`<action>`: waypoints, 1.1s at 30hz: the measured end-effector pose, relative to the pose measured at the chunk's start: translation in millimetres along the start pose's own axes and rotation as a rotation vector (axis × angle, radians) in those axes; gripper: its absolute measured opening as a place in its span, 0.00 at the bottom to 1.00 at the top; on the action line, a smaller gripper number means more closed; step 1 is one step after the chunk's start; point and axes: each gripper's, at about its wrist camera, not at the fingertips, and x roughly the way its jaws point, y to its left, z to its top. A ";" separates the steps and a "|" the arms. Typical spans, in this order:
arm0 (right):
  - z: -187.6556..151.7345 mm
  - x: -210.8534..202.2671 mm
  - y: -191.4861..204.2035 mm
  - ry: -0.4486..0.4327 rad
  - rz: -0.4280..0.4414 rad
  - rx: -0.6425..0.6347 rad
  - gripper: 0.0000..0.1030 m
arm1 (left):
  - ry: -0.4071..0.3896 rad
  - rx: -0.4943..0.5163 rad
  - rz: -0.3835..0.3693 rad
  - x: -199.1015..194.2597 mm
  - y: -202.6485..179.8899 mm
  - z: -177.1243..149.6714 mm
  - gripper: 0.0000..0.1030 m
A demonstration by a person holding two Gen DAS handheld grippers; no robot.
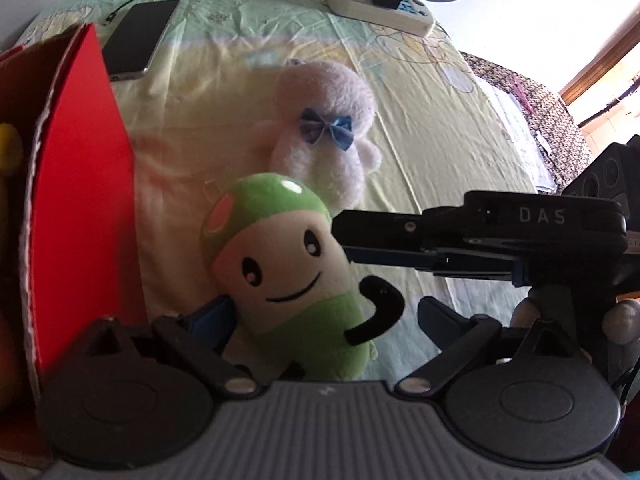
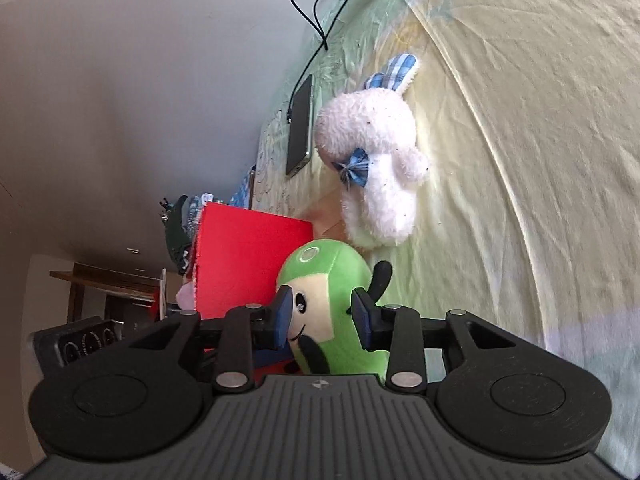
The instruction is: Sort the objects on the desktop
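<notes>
A green and cream plush with a smiling face (image 1: 280, 264) lies on the yellow sheet, against the red box (image 1: 80, 200). My left gripper (image 1: 324, 316) is open wide around its body; the left pad sits close to the plush and the right finger (image 1: 436, 316) stands clear of it. My right gripper (image 1: 344, 240) comes in from the right with its tips at the plush's head. In the right wrist view that gripper (image 2: 324, 312) is open, its blue pads flanking the green plush (image 2: 332, 280) beside the red box (image 2: 248, 260). A white rabbit plush (image 1: 320, 132) (image 2: 376, 168) with a blue bow lies just beyond.
A phone (image 1: 136, 38) (image 2: 300, 128) with a cable lies at the far left of the sheet, and a white power strip (image 1: 380, 4) with a black charger sits at the far edge. Something yellow (image 1: 8, 148) shows inside the box. A patterned blanket (image 1: 532, 120) lies to the right.
</notes>
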 end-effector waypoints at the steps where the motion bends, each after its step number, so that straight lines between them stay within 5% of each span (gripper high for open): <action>1: 2.3 6.2 -1.0 0.011 -0.010 -0.001 0.36 | 0.004 0.000 0.010 2.8 0.4 1.1 0.95; 8: 11.7 43.7 -11.0 0.077 0.016 0.069 0.47 | 0.015 0.046 0.084 13.4 -8.1 -3.2 0.95; 18: 2.5 31.1 -14.9 0.130 0.023 0.057 0.44 | 0.039 0.109 0.027 9.8 -24.9 -17.0 0.95; 33: -54.2 -36.8 -5.2 -0.022 -0.053 0.094 0.44 | 0.001 0.291 -0.107 -14.2 -55.4 -49.6 0.95</action>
